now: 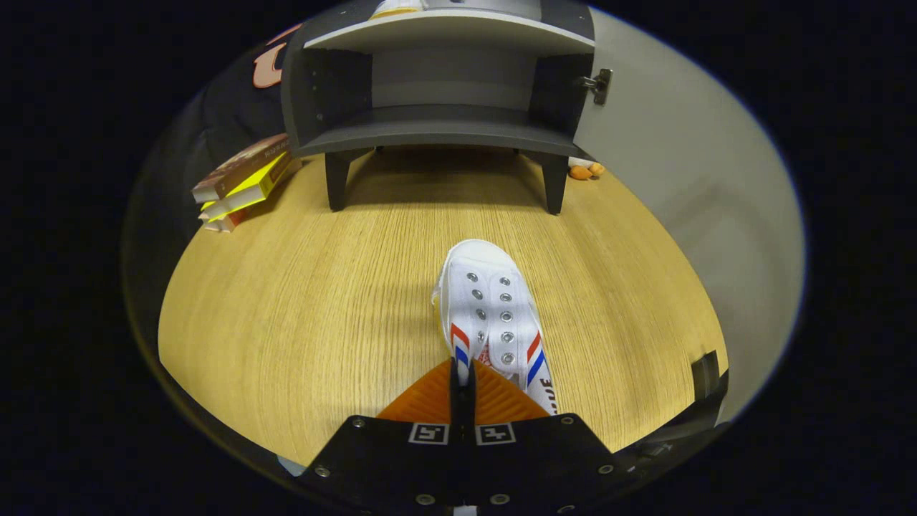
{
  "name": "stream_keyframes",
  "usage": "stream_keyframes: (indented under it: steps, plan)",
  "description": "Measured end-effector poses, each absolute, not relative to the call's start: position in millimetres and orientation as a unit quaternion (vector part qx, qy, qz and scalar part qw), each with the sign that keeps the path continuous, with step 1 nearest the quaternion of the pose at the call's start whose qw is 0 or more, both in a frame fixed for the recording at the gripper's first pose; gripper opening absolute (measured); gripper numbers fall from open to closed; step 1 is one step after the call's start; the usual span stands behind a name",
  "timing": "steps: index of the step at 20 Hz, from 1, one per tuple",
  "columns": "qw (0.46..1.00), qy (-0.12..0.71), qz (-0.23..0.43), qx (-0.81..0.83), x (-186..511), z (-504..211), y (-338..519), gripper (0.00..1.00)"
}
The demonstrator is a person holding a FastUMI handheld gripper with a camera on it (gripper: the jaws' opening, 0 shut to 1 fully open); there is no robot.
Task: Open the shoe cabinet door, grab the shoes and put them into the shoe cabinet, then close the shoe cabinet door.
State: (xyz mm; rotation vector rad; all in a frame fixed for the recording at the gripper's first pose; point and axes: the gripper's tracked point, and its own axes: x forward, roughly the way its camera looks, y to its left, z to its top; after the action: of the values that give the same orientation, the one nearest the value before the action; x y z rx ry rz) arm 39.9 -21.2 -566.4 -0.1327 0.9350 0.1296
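Note:
A white canvas shoe (491, 301) with red and blue side stripes points toe-first toward the cabinet, over the wooden tabletop (301, 301). My gripper (463, 373) is shut on the shoe's left side wall near the opening, both fingers pressing the edge between them. Beyond the shoe stands the dark grey shoe cabinet (437, 129) on short legs. Its lower compartment is open and empty, with a shelf above it. Its light grey door (680, 179) is swung wide open to the right on a metal hinge (598, 86). I cannot tell whether the shoe rests on the table or hangs just above it.
A stack of books (243, 183) lies left of the cabinet. A small orange toy (586, 171) sits by the cabinet's right leg, at the foot of the door. A dark small object (706, 373) stands at the table's right edge.

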Motion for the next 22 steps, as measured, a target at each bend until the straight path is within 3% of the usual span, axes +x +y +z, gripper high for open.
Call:
stream_keyframes:
  steps: [13, 22]
  plan:
    - [0.933, 0.341, 0.092, -0.071, 73, -414, 3, 0.0]
    - [0.955, 0.266, 0.115, -0.066, 148, -291, 31, 0.0]
